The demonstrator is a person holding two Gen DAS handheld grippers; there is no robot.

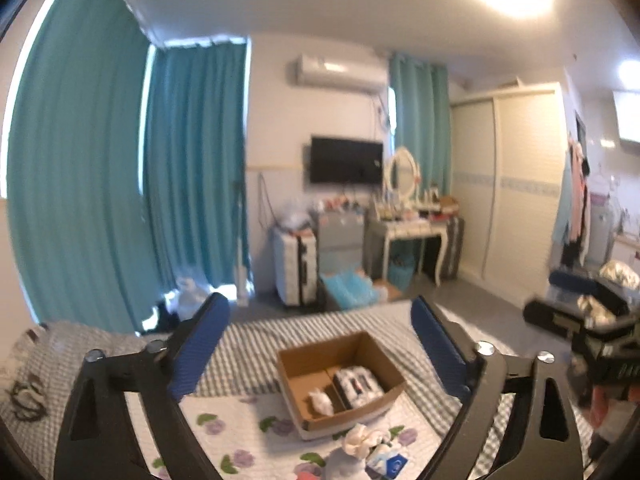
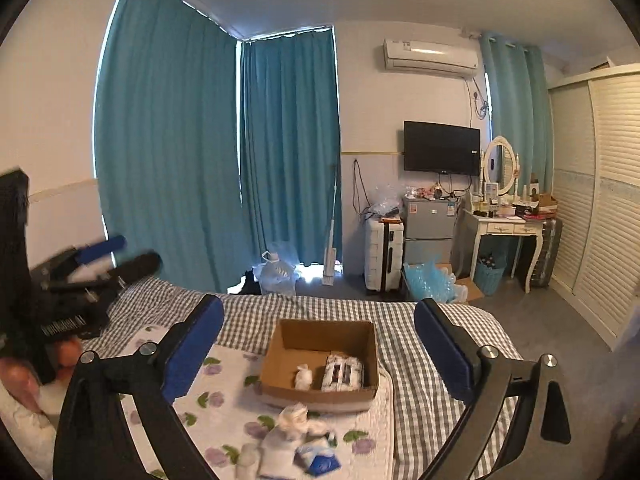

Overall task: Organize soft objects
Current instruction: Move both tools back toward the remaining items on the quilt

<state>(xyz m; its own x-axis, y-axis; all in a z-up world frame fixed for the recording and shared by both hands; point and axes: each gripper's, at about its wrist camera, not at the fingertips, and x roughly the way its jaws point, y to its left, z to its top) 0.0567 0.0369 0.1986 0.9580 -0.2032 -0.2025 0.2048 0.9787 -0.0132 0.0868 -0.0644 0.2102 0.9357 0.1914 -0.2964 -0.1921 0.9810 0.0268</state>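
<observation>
Broadly, we look out over a bed point(image 2: 420, 344) covered by a grey-and-white checked sheet, with a white quilted pad printed with purple flowers and green leaves point(image 2: 224, 412) laid over its near part. On that pad sits an open brown cardboard box point(image 2: 320, 394), its flaps folded in; we see it also from the left wrist view point(image 1: 340, 420). Inside the box, toward its right side, lies a black-and-white patterned soft bundle point(image 2: 343, 374), and just left of it a small crumpled white soft piece point(image 2: 303, 377). In front of the box, nearer to us, a loose heap of pale soft things point(image 2: 294, 420) rests on the pad, with a small blue-and-white packet point(image 2: 320, 462) at its right edge; what each pale piece is, we cannot tell. Our left gripper point(image 1: 320, 352) hangs above the bed with its blue-padded fingers point(image 1: 200, 348) spread wide and nothing between them. Our right gripper point(image 2: 320, 352) is likewise spread wide and bare above the box, its blue pads point(image 2: 194, 352) well apart. Each tool also shows blurred at the edge of the other's view.
</observation>
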